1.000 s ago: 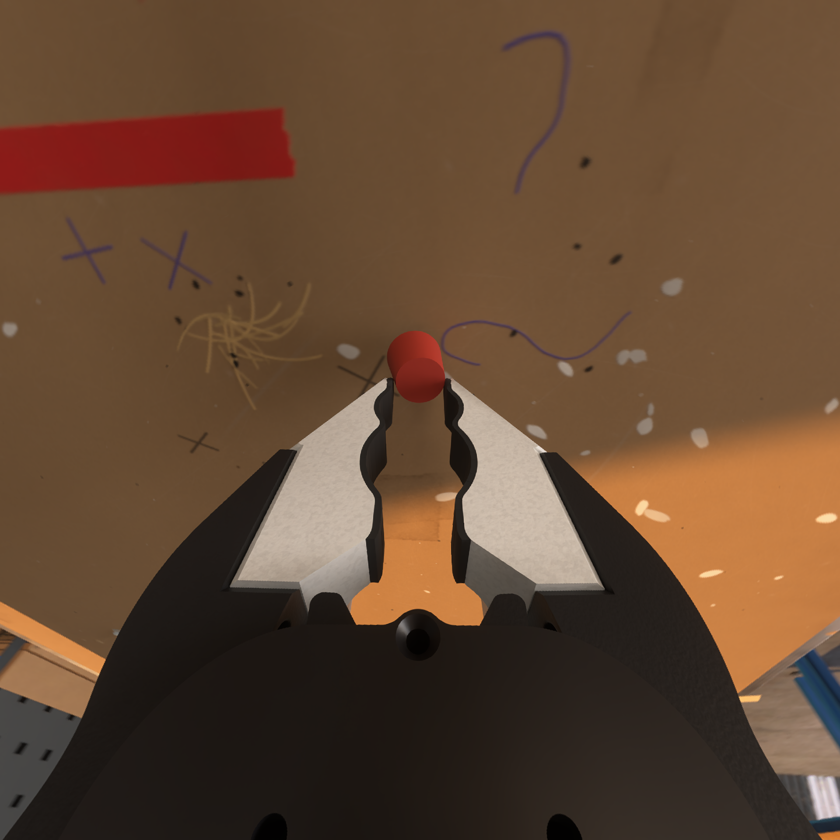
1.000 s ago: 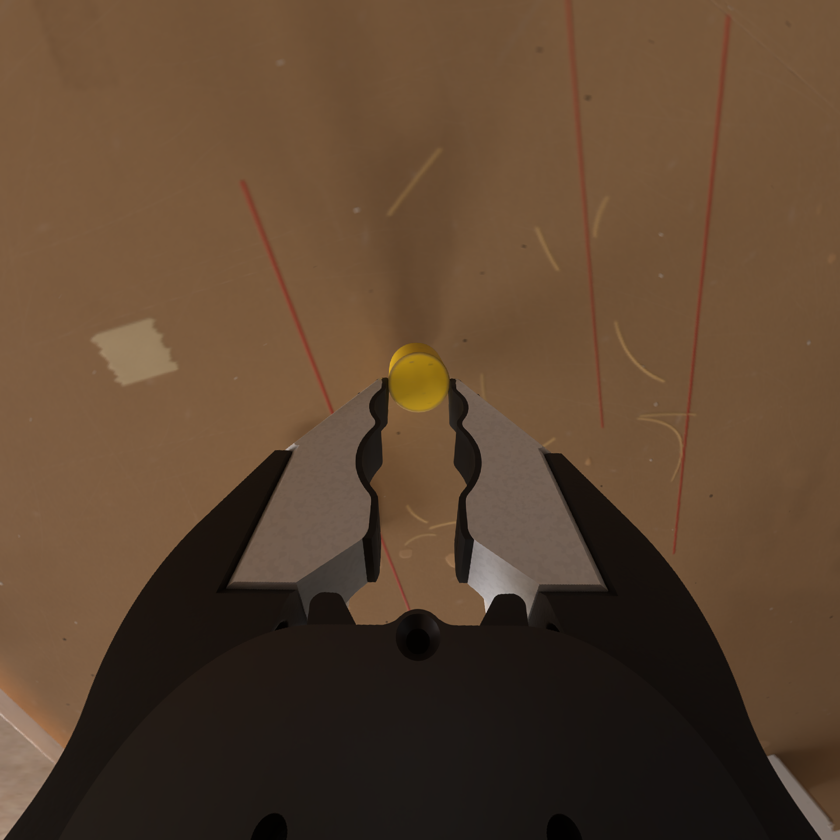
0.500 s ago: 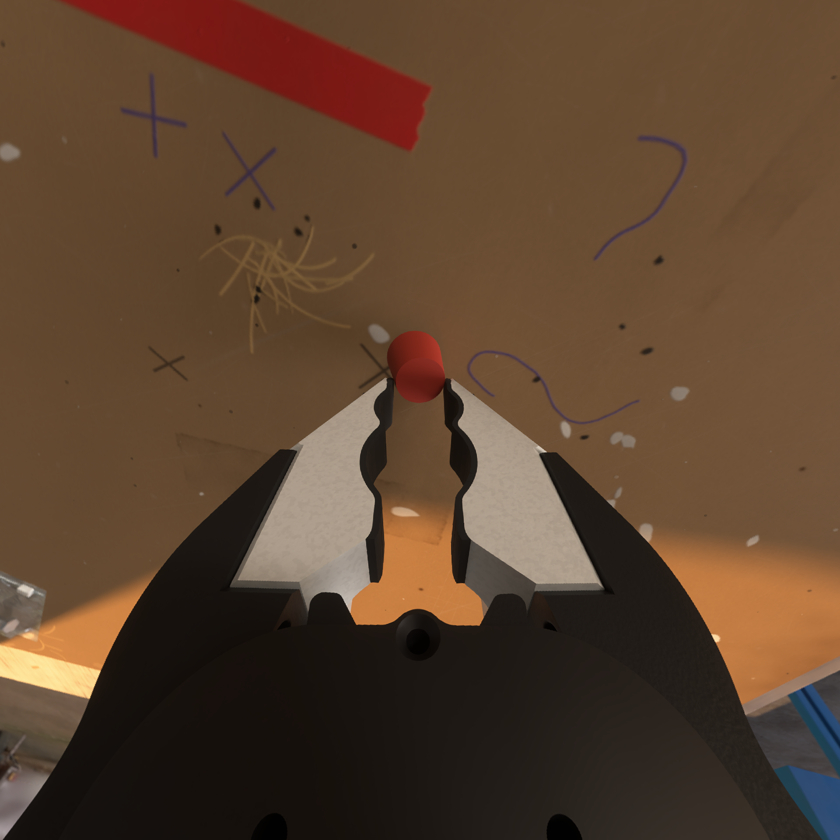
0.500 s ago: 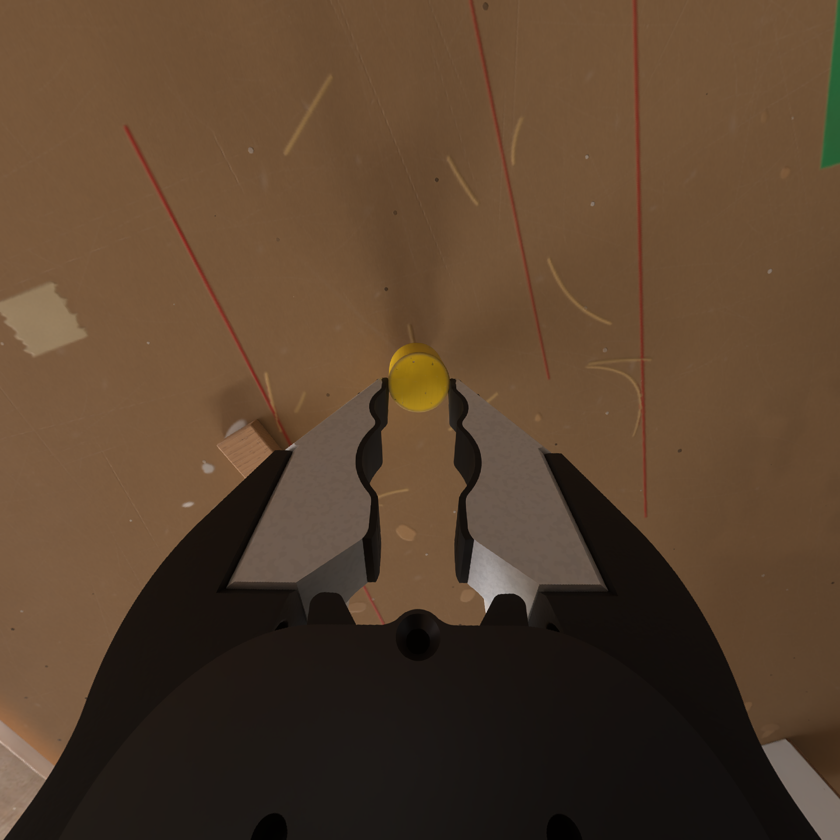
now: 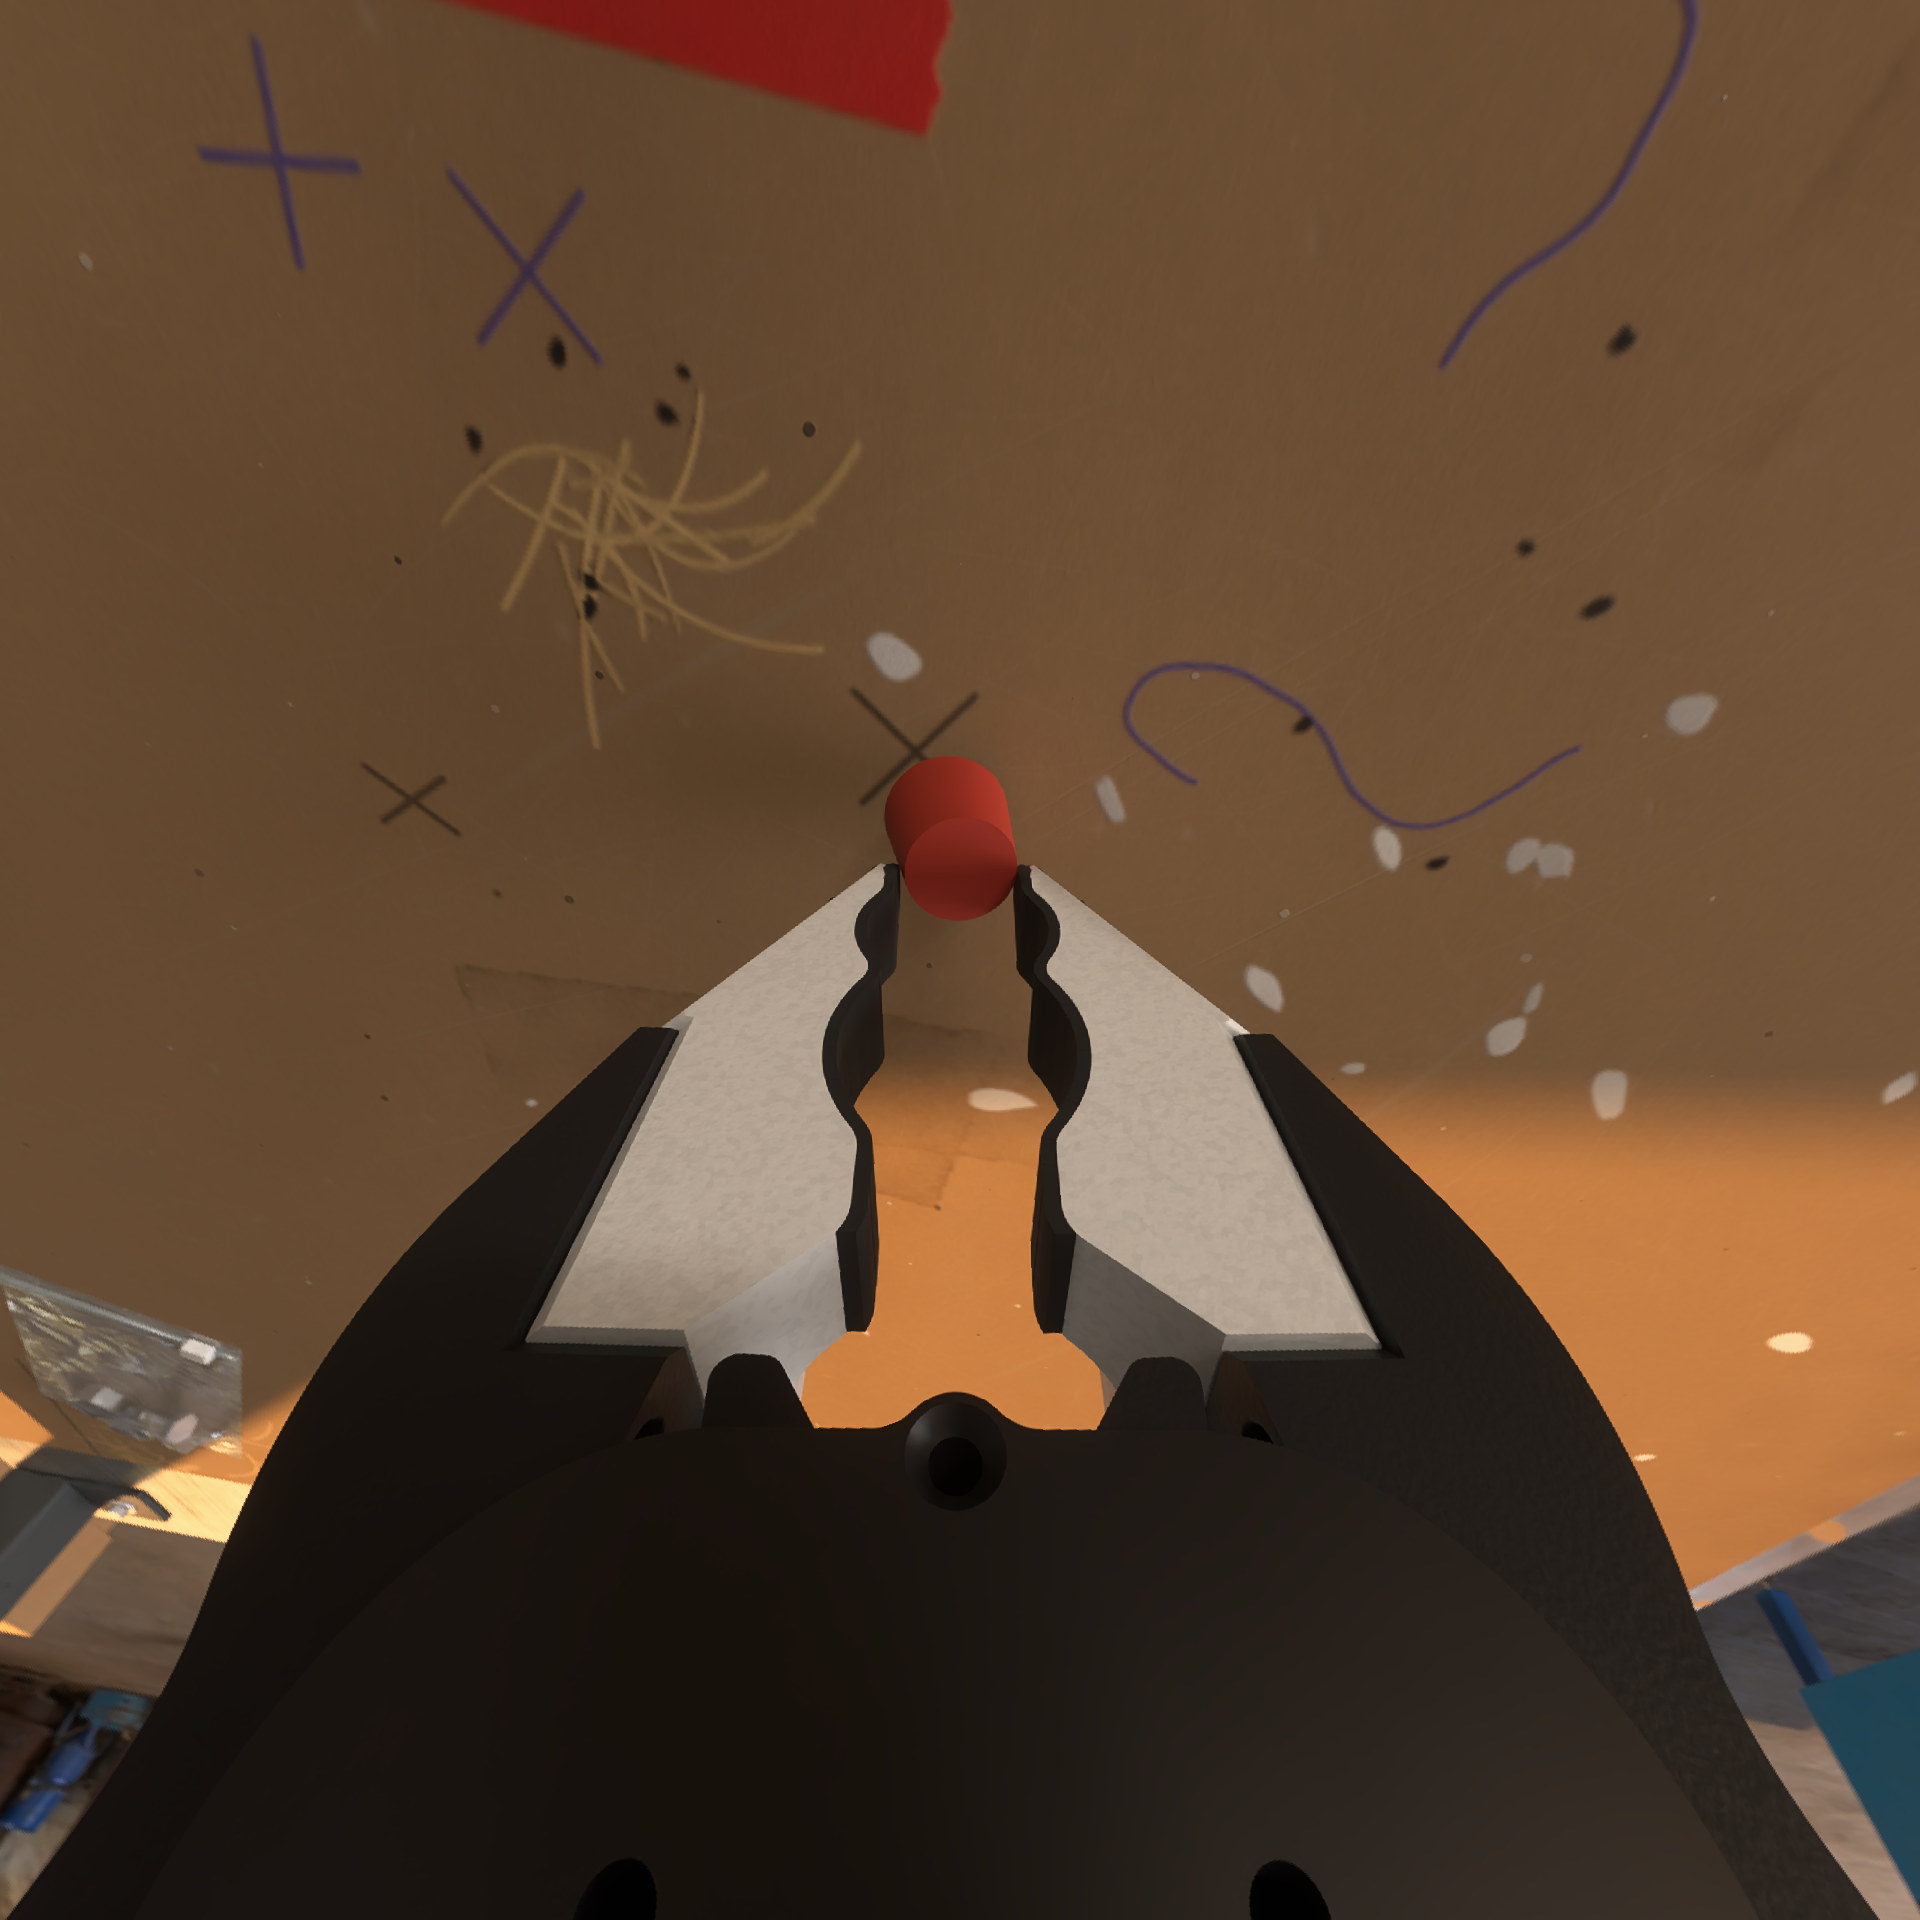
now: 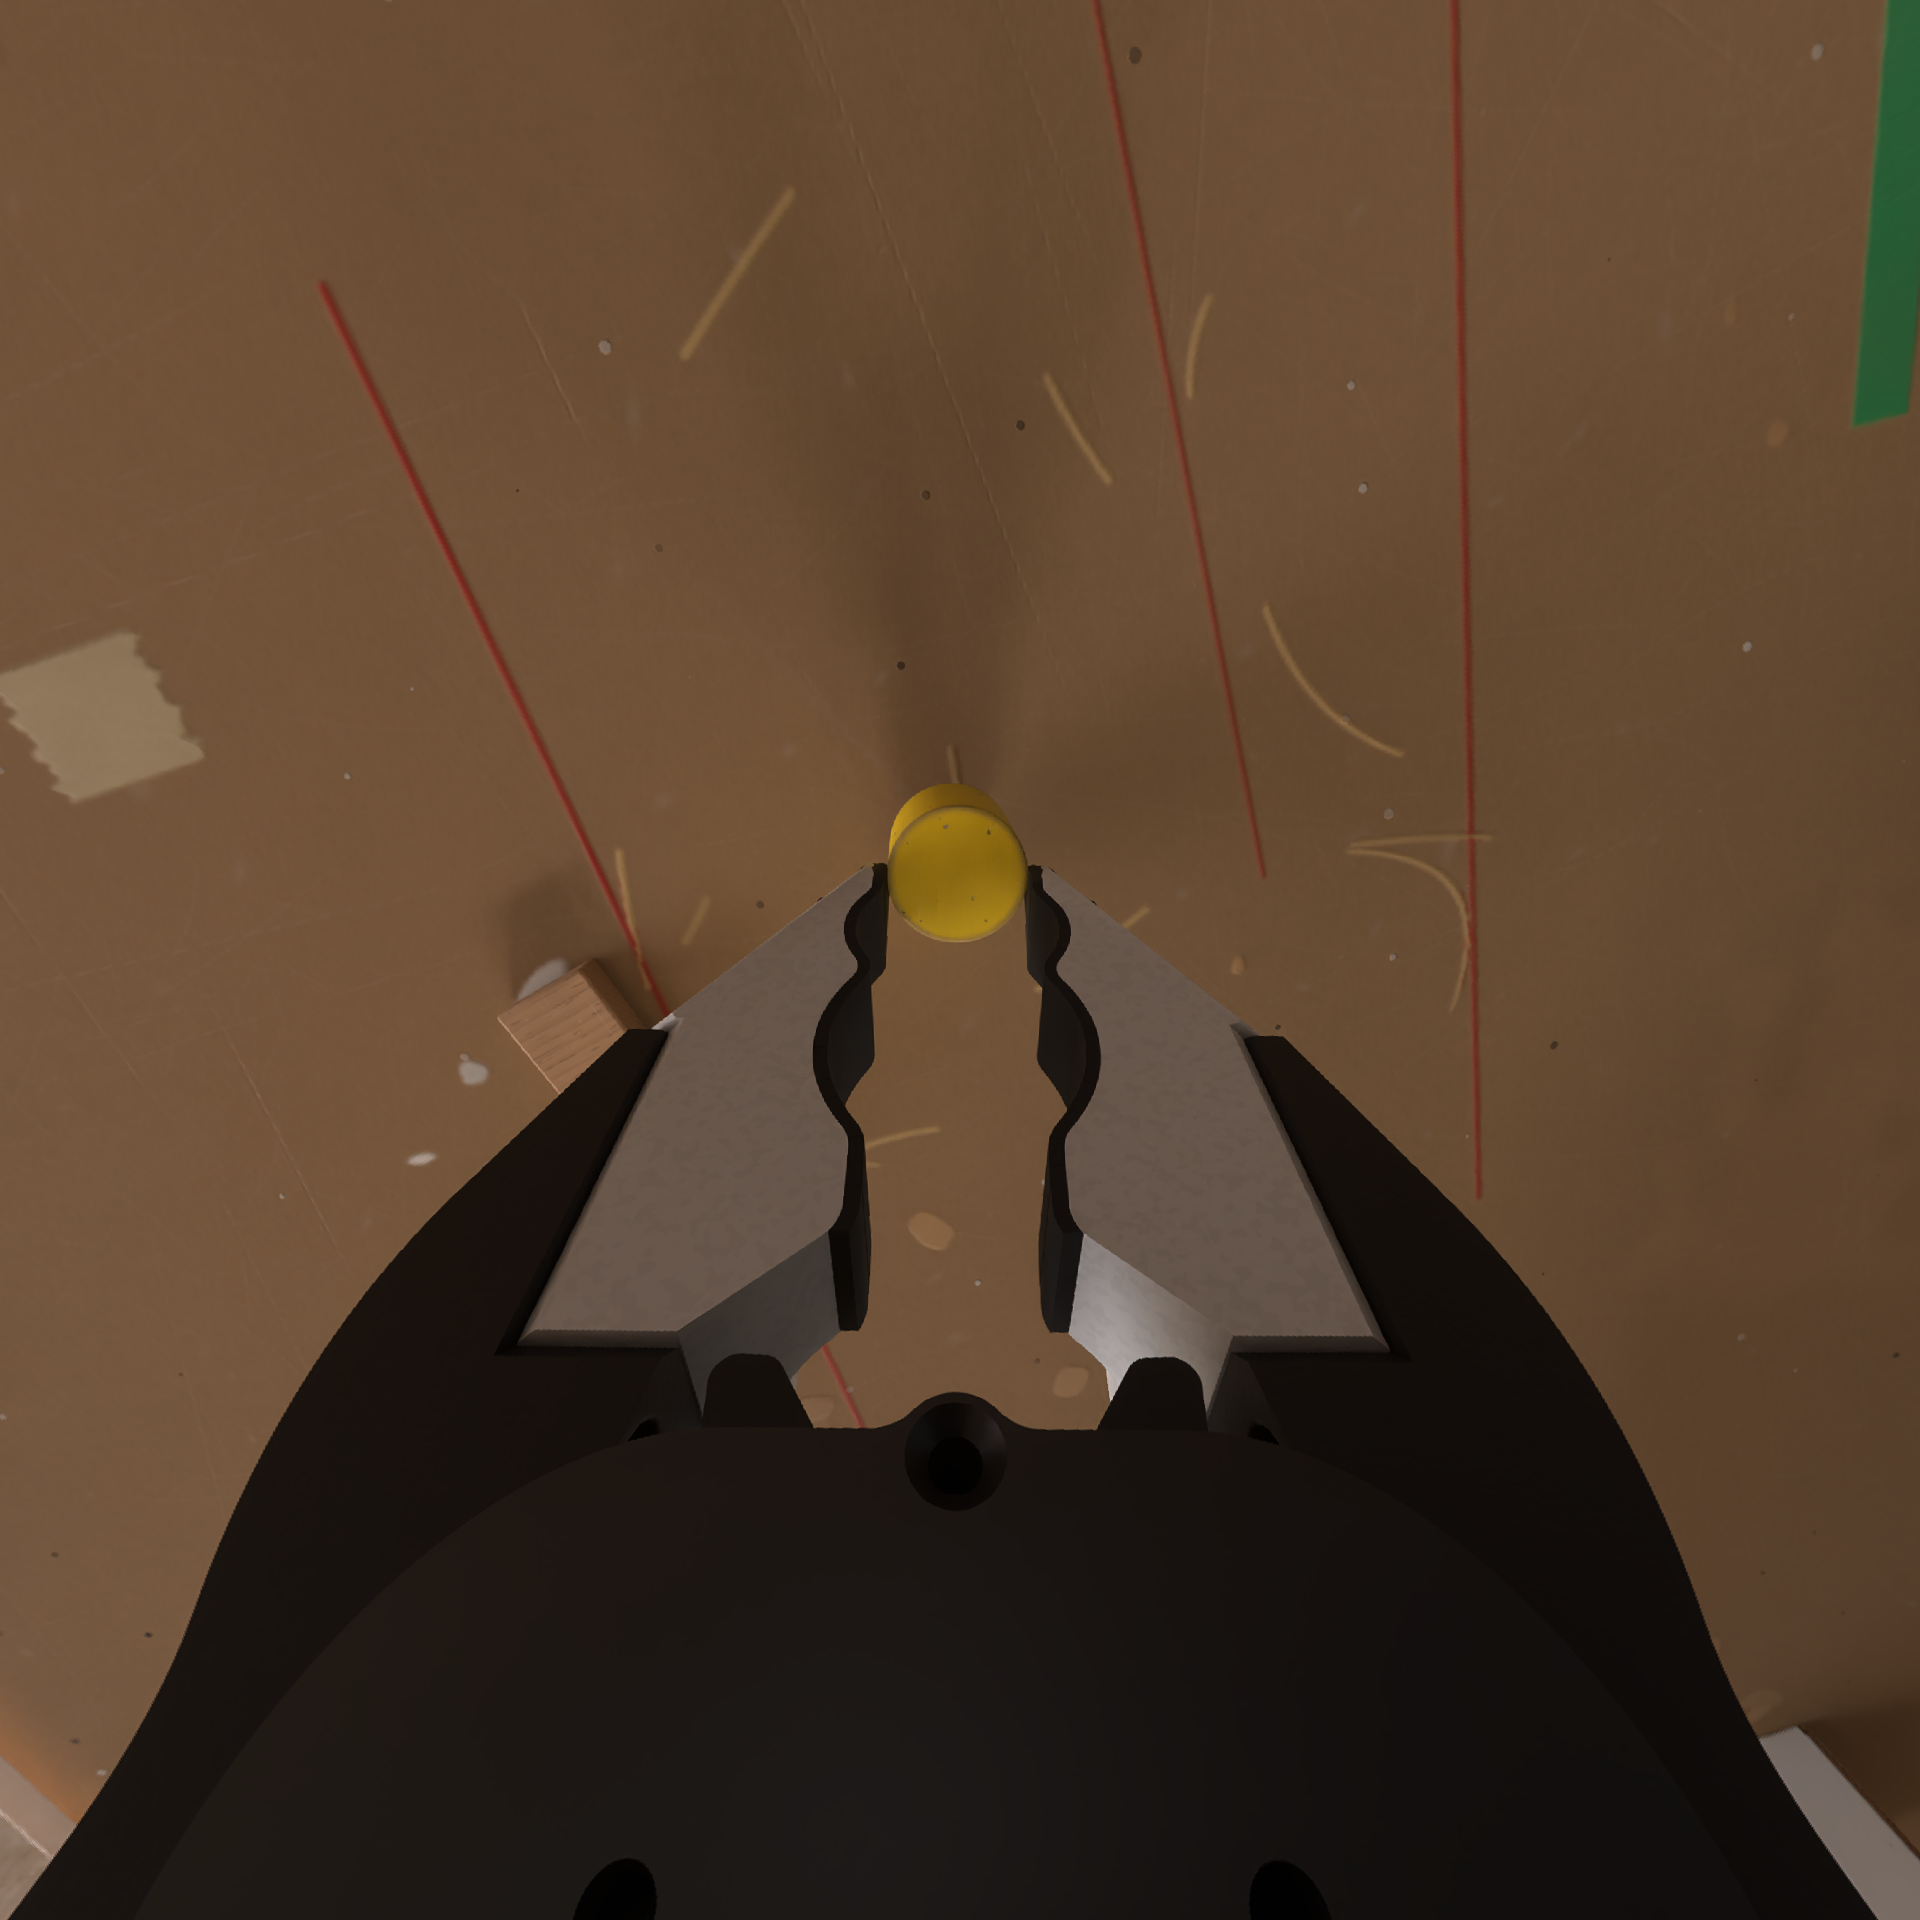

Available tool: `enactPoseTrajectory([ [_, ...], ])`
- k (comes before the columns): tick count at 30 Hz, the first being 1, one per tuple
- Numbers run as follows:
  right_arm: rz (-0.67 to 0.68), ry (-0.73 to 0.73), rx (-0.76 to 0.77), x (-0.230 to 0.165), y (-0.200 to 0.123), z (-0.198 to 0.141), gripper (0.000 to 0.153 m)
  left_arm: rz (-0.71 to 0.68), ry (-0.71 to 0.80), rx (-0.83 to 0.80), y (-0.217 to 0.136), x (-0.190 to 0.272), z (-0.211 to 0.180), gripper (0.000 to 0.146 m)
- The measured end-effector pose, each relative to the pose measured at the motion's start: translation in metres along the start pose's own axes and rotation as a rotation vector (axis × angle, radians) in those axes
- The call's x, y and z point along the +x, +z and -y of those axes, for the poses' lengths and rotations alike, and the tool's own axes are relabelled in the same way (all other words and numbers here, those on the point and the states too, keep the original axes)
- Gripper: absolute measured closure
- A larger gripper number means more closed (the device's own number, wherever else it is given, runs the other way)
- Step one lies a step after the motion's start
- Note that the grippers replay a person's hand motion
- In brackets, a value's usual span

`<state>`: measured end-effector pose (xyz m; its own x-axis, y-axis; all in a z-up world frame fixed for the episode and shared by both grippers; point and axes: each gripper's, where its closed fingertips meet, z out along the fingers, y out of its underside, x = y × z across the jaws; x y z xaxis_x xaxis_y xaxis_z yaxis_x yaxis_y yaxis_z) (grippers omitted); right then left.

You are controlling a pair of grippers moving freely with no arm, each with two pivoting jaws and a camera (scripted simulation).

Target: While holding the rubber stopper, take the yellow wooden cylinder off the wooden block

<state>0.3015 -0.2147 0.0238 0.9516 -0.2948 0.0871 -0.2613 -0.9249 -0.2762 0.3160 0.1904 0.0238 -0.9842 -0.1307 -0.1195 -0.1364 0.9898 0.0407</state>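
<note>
In the left wrist view my left gripper (image 5: 956, 883) is shut on the red rubber stopper (image 5: 951, 831), which it holds at its fingertips above the brown board. In the right wrist view my right gripper (image 6: 956, 883) is shut on the yellow wooden cylinder (image 6: 956, 868), held at the fingertips above the board, with its round end face towards the camera. The light wooden block (image 6: 566, 1018) lies on the board to the lower left, partly hidden behind the right gripper's left finger. The cylinder is clear of the block.
The brown board bears red tape (image 5: 748, 47), pen crosses, pale strands (image 5: 634, 530) and white flecks. A clear plastic bag (image 5: 114, 1361) lies at the board's left edge. In the right wrist view there are thin red lines, green tape (image 6: 1891, 208) and a beige patch (image 6: 99, 717).
The left view has swung and drawn closer to the board, so the marks and red tape slid up and right. The right gripper has shifted with the cylinder, and the wooden block came into view at lower left.
</note>
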Motion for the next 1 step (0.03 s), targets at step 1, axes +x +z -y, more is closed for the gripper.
enactPoseTrajectory([
  [1,0.004,-0.004,0.004,0.0,0.0,-0.0003,0.127,0.001,0.012,0.007,0.0001,-0.0004,0.0001,0.124],
])
